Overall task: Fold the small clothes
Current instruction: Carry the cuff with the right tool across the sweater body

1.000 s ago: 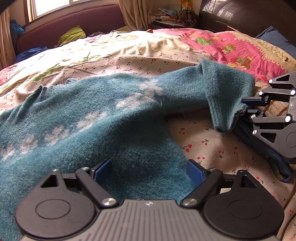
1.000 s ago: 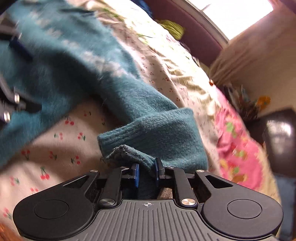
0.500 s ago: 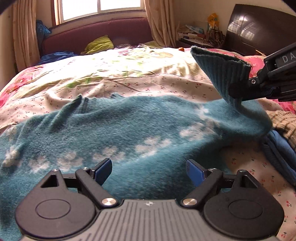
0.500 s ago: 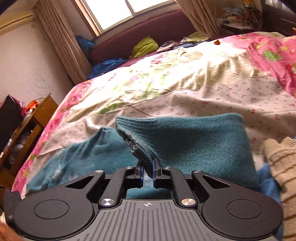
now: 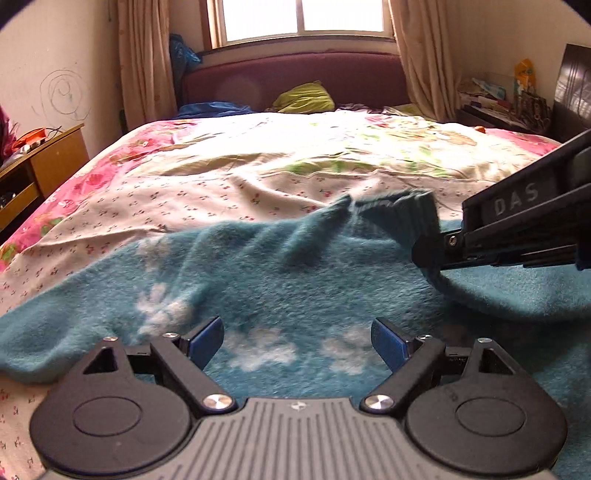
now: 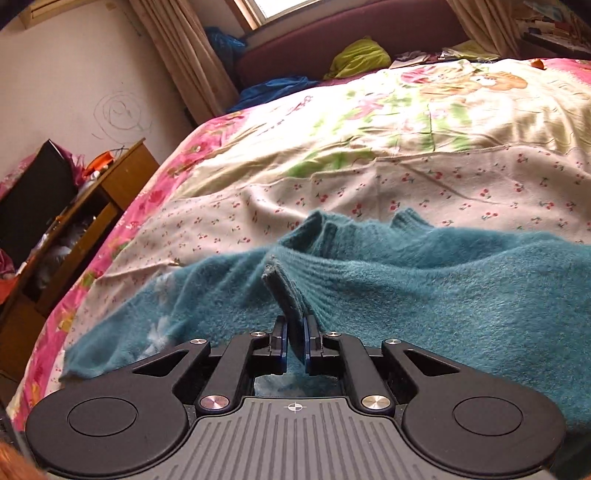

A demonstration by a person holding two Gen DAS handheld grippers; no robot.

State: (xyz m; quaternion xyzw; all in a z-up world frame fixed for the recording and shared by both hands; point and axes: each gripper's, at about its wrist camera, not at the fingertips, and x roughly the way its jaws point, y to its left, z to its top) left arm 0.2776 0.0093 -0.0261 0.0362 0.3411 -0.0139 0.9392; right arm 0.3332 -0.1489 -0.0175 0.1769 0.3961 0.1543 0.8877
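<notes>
Teal sweater [image 5: 295, 280] on bed [image 5: 229, 177]; right claw [image 6: 294, 338] pinching cuff [image 6: 291, 295], left claw [image 5: 297, 341] spread.

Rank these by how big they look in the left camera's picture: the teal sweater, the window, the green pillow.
1. Teal sweater, though it lies nearest the camera, which inflates it.
2. Window, partly cut off.
3. Green pillow, far away, so likely bigger than it appears.

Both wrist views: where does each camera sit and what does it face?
Left wrist: on the left hand-held gripper, open over the teal sweater, facing the window; the right gripper enters at right.
Right wrist: on the right hand-held gripper, shut on the sweater cuff, facing the bed.
Shared: sweater, bed, green cushion.
</notes>
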